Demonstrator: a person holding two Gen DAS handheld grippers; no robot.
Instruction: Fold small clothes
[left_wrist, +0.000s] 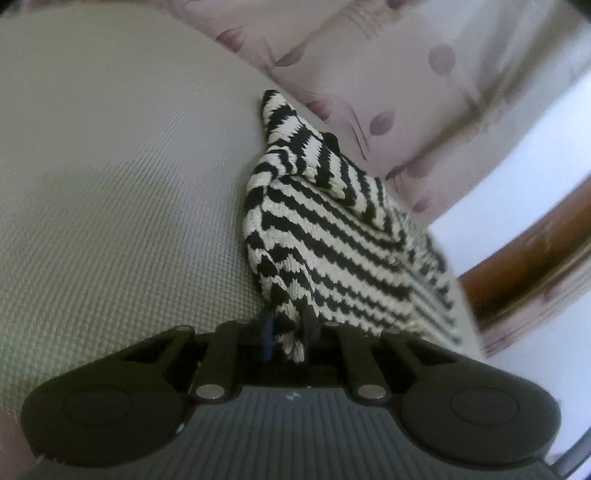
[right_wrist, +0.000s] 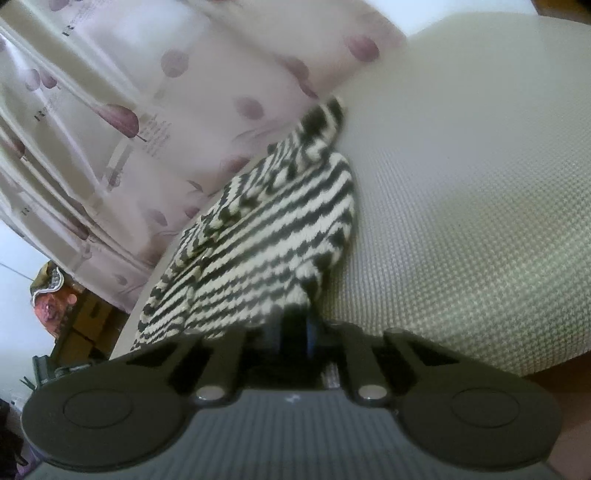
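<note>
Pale grey-green woven mat (left_wrist: 110, 184), with a fine basket-weave grain, covers most of the left wrist view and fills the right side of the right wrist view (right_wrist: 461, 221); it looks firm and flat. Behind it hangs a thin pinkish curtain (left_wrist: 388, 74) printed with dull purple ovals and stems, falling in soft folds across the upper right of the left view and the upper left of the right view (right_wrist: 129, 129). On the mat lies a small knitted garment (left_wrist: 332, 240) in chunky black and cream stripes, thick and ribbed, with jagged stitch edges. Its long axis runs up and away from each camera, from the bottom centre of the frame toward the curtain, ending in a narrow bunched tip in the upper middle. In the left view the left gripper (left_wrist: 291, 339) has its jaws drawn together on a gathered corner of the knit at lower centre. In the right view the right gripper (right_wrist: 295, 332) is likewise clamped on a near corner of the garment (right_wrist: 266, 240), though this picture is blurred. The garment's far side lies along the mat's edge beside the curtain, so room is tight there; the open mat lies on its other side. A brown wooden edge (left_wrist: 535, 266) shows at the right of the left view.
</note>
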